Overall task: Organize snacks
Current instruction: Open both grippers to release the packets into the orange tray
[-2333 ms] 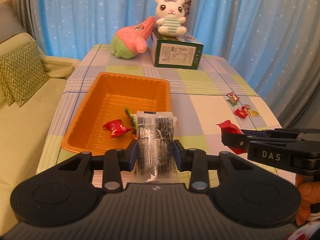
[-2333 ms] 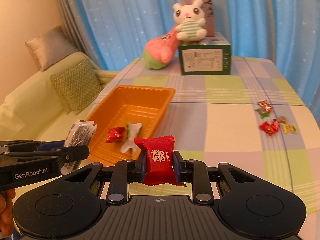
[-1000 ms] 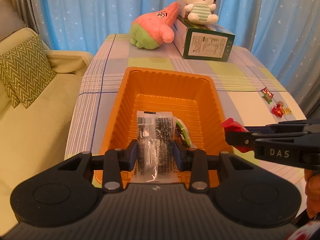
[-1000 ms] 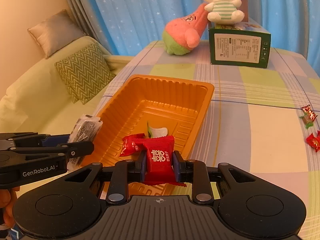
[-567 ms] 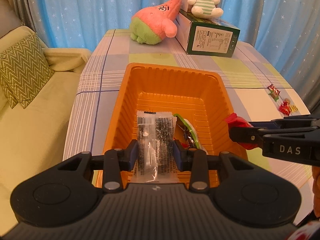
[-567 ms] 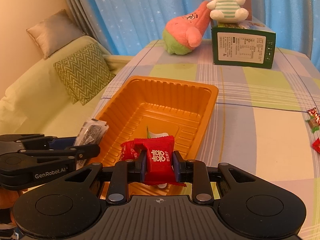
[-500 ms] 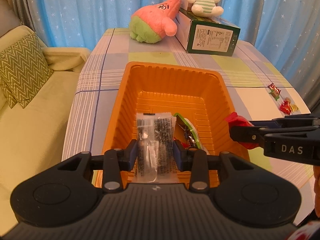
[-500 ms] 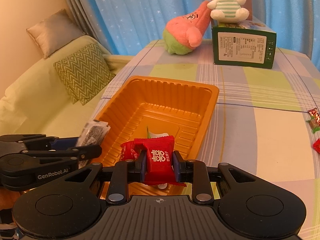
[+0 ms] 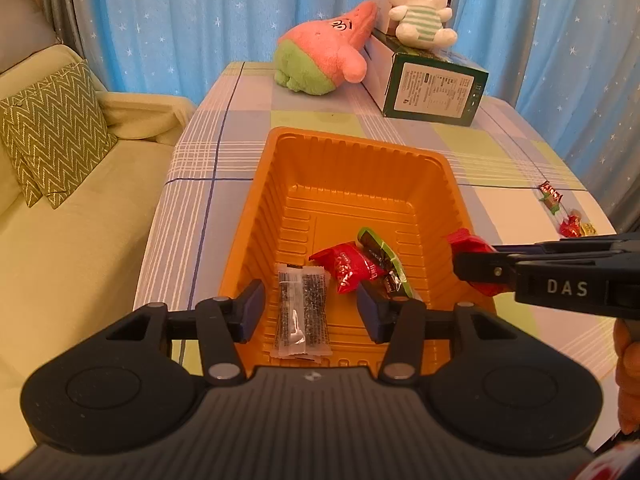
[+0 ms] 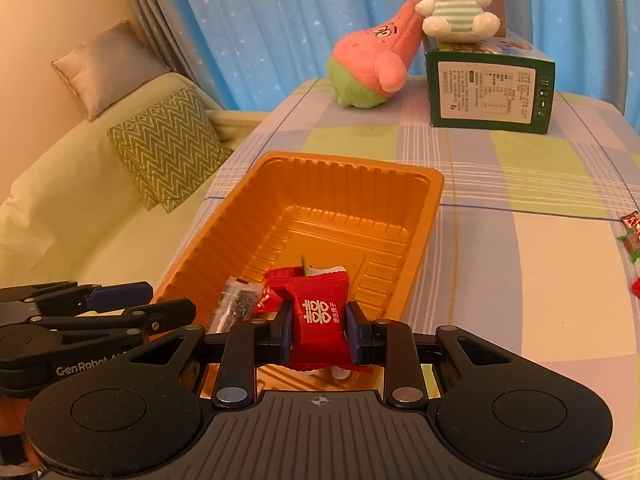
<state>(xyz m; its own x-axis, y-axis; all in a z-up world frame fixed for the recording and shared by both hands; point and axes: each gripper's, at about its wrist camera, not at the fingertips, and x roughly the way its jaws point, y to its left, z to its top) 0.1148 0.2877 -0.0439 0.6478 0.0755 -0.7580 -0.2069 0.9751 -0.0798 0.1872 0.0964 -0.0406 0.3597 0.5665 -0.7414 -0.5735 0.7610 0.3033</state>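
An orange tray (image 9: pixel 256 208) (image 10: pixel 424 216) sits on the checked table. The jaws of my left gripper (image 9: pixel 310 310) are opening over the tray's near end. A clear packet of dark snack (image 9: pixel 302 314) (image 10: pixel 234 306) lies loose in the tray between them, touching neither pad. Beside it lie a red candy (image 9: pixel 346 266) and a green-edged wrapper (image 9: pixel 380 250). My right gripper (image 10: pixel 318 330) is shut on a red candy with white characters (image 10: pixel 320 312), held above the tray's near right edge.
Several small candies (image 9: pixel 560 216) (image 10: pixel 632 232) lie on the table to the right. A green box (image 9: pixel 432 88), a white bunny plush (image 9: pixel 420 4) and a pink plush (image 9: pixel 324 56) stand at the far end. A sofa with a zigzag cushion (image 9: pixel 48 136) lies left.
My left gripper's jaws have spread apart and the clear snack packet has dropped from them into the tray. The right gripper keeps hold of its red candy and stays in place.
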